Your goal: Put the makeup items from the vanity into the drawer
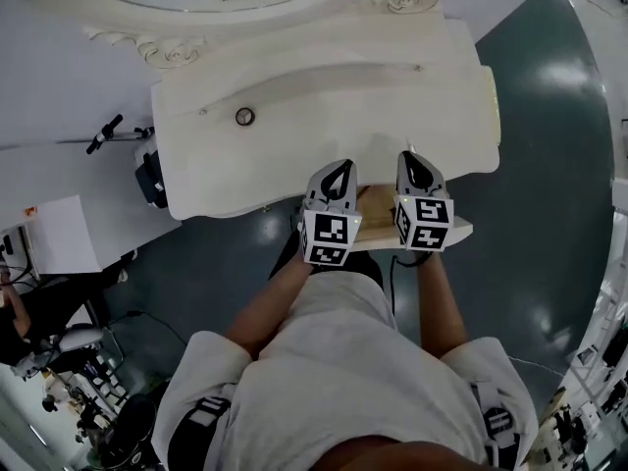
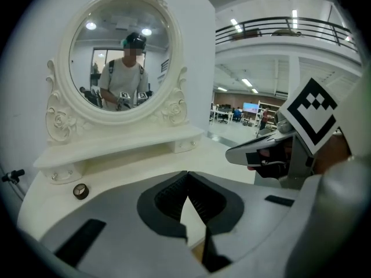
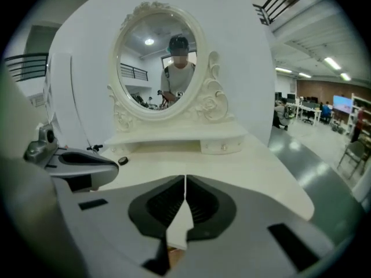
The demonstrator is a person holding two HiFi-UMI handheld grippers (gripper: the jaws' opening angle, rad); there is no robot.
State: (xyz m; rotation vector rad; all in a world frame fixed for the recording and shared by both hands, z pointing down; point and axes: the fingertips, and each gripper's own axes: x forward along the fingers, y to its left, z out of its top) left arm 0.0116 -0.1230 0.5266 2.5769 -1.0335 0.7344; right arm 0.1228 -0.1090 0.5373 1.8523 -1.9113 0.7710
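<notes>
Head view: left gripper [image 1: 339, 168] and right gripper [image 1: 412, 157] are being held side by side over the open drawer [image 1: 376, 219], with both sets of jaws being pressed together and nothing pinched. Further out, a small round makeup item [image 1: 244, 117] is being left on the vanity top [image 1: 324, 96], before the mirror [image 2: 119, 62].
</notes>
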